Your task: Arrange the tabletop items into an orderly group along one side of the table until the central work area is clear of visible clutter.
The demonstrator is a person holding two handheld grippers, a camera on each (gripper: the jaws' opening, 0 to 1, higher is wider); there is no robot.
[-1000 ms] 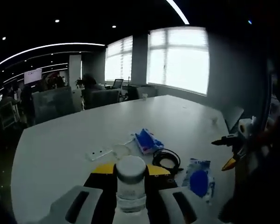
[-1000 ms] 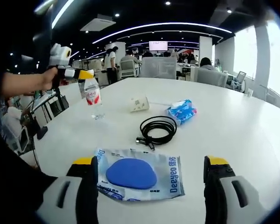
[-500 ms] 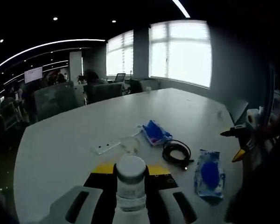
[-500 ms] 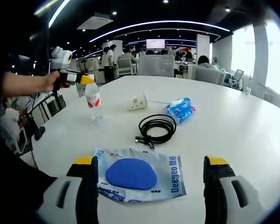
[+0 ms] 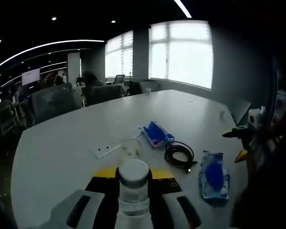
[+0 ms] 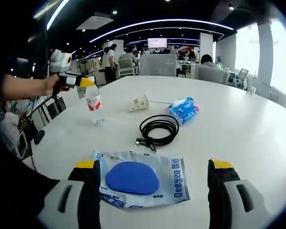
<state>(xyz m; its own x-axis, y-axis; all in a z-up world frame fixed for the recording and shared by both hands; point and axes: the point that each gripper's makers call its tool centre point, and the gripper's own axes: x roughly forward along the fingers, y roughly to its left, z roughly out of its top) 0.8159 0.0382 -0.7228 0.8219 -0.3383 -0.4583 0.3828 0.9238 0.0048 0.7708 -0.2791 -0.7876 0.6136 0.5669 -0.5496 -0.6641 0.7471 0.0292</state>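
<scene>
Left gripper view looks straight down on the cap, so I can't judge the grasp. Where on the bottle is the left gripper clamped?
Observer: In the right gripper view, the left gripper is shut at the neck of the clear plastic bottle, above its red-and-white label.
Operator: Bottle upright?
Observer: Roughly upright, hanging below the gripper. I cannot tell whether its base touches the white table.
Operator: Right gripper state?
Observer: The right gripper is open, with one jaw on either side of the flat blue-and-white pouch, not closed on it.
</scene>
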